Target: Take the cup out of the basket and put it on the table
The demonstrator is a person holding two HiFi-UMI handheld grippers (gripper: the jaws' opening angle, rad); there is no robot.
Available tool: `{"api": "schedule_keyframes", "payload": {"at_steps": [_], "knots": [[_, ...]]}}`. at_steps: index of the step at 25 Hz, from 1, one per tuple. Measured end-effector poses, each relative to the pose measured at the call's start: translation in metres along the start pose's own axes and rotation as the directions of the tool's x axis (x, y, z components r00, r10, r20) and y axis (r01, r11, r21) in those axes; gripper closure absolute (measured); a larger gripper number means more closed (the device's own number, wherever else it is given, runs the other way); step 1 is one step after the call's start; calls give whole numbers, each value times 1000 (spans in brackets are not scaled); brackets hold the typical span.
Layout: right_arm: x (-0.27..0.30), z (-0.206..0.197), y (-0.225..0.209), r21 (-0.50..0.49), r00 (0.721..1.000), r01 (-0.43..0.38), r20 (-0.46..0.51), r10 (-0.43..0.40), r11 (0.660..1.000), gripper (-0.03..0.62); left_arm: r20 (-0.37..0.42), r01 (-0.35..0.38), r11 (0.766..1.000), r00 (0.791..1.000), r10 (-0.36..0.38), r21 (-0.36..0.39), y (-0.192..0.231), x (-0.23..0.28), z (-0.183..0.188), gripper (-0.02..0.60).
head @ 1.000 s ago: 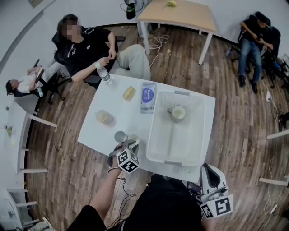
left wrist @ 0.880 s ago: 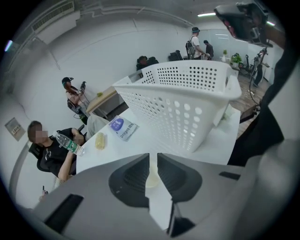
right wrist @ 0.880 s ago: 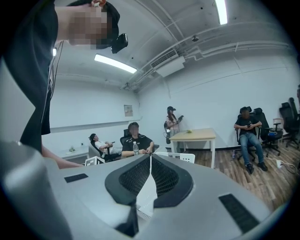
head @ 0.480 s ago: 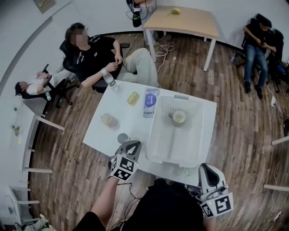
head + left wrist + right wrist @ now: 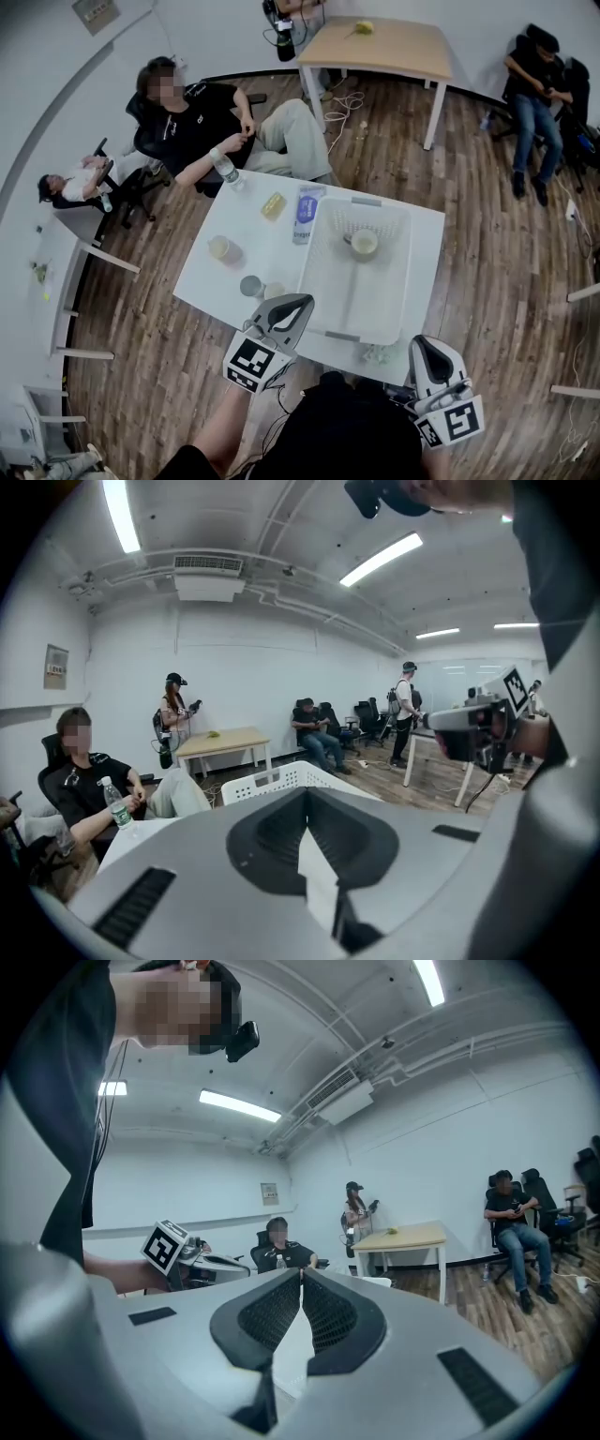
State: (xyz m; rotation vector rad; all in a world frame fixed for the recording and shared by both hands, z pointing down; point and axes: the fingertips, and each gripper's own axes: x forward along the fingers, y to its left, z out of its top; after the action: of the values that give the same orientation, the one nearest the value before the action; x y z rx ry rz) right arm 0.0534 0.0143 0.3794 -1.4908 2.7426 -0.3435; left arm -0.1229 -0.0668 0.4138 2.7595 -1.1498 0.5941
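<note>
Inside the white perforated plastic basket (image 5: 311, 281), toward its far end, the pale round cup (image 5: 364, 243) is sitting upright. The basket is resting on the white rectangular worktop (image 5: 258, 248). The left gripper (image 5: 302, 302) is hovering at the worktop's near edge just beside the basket, its fingers (image 5: 267, 836) pressing together on nothing. The right gripper (image 5: 424, 345) is hanging off the near right corner, its fingers (image 5: 272, 1321) likewise closed and empty.

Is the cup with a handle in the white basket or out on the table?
Inside: the cup stands upright within the white basket, near its far end.
</note>
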Motion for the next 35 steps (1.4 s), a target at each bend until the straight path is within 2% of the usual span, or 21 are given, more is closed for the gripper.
{"api": "schedule_keyframes", "payload": {"at_steps": [4, 8, 16, 22, 28, 32, 35], "knots": [[-6, -1, -5, 2, 1000, -1, 7, 1, 1000, 568, 58, 57, 998, 997, -56, -6, -30, 4, 18, 572], [-10, -1, -9, 3, 1000, -1, 8, 1, 1000, 568, 85, 105, 994, 991, -104, -7, -59, 13, 24, 572], [-17, 0, -17, 9, 1000, 14, 14, -14, 1000, 568, 46, 172, 984, 984, -174, 42, -91, 36, 23, 572], [-27, -1, -28, 21, 997, 68, 18, -68, 997, 568, -47, 186, 971, 982, -180, 153, -87, 60, 12, 571], [-48, -7, -53, 44, 989, 149, 15, -150, 988, 568, -186, 208, 933, 970, -157, 293, -66, 113, -9, 563], [-65, -11, -68, 60, 977, 213, 8, -214, 975, 568, -298, 231, 900, 947, -121, 370, -42, 161, -33, 538], [-81, -16, -79, 75, 965, 261, 0, -262, 962, 568, -398, 261, 865, 914, -80, 428, -26, 194, -60, 497]]}}
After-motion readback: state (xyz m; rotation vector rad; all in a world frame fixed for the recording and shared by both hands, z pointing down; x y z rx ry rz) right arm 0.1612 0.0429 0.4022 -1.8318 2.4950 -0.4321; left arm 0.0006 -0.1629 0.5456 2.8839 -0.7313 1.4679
